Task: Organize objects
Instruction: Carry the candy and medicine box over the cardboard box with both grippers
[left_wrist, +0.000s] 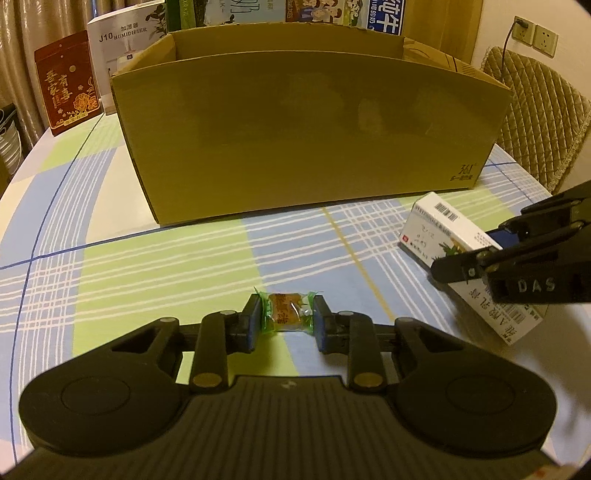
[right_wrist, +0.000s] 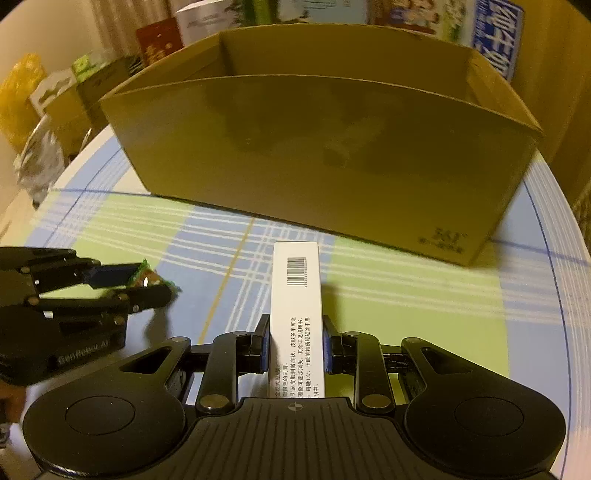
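Tablecloth (left_wrist: 147, 266) in blue, green and white check covers the table; 1 open cardboard box (left_wrist: 306, 136) stands on it. Just in front, the right gripper (right_wrist: 295, 343) clamps a white medicine carton (right_wrist: 295, 295) by its sides, and the left gripper (left_wrist: 286, 321) pinches a green-wrapped candy (left_wrist: 286, 312) at its 2 ends

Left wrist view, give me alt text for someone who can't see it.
The left gripper pinches a green-wrapped candy above a plaid tablecloth. Behind stands an open cardboard box; at right, the right gripper clamps a white carton.
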